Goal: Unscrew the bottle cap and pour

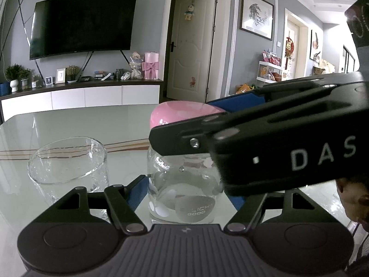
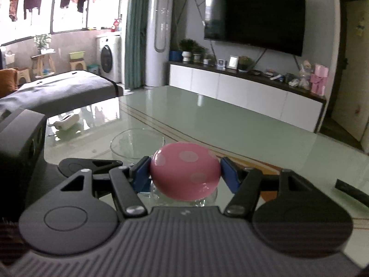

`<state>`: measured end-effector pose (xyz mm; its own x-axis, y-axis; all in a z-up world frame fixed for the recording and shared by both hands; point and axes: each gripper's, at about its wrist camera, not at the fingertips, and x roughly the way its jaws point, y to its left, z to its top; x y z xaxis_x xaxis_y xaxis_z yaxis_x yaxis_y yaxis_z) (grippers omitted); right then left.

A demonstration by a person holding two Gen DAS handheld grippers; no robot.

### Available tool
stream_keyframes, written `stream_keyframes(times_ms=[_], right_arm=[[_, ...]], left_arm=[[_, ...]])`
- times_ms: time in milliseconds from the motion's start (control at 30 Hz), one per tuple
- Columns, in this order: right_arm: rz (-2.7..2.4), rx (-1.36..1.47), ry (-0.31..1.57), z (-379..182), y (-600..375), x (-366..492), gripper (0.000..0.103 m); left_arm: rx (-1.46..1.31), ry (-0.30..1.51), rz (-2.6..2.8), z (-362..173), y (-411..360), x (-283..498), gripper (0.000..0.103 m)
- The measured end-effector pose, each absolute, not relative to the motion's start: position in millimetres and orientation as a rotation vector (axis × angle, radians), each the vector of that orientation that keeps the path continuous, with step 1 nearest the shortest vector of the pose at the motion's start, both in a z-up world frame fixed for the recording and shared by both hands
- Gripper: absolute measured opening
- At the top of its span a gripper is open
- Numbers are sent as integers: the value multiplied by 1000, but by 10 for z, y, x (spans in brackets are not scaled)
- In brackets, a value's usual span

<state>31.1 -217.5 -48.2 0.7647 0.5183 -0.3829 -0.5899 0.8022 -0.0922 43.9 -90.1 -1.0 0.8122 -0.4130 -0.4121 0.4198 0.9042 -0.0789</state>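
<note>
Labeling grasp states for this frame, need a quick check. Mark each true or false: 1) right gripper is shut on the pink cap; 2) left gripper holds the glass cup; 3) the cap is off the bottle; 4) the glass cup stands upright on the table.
1) True: the right gripper clamps the pink cap.
2) False: the left gripper holds the clear bottle; the glass cup stands free beside it.
3) False: the cap sits on the bottle.
4) True.

surface: glossy pale-green glass table [image 1: 69,124] | on it: clear bottle [image 1: 184,184], empty glass [image 1: 66,161] just beside
</note>
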Motion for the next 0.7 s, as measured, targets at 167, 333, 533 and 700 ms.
stream_keyframes(times_ms=[167,333,533,700], right_arm=[[647,-223,349,-449,-2204,324,66],[670,-226,346,-432,-2221,333,66],[702,-230,340,-418,-2252,337,66],[743,-228,329,-426,-2309,372,66]], left_arm=[[16,436,-443,-13,-900,444,75],[16,435,-442,-24,-912,427,75],[18,435,-441,-38,-937,405,75],[17,435,-441,-34,-926,410,75]])
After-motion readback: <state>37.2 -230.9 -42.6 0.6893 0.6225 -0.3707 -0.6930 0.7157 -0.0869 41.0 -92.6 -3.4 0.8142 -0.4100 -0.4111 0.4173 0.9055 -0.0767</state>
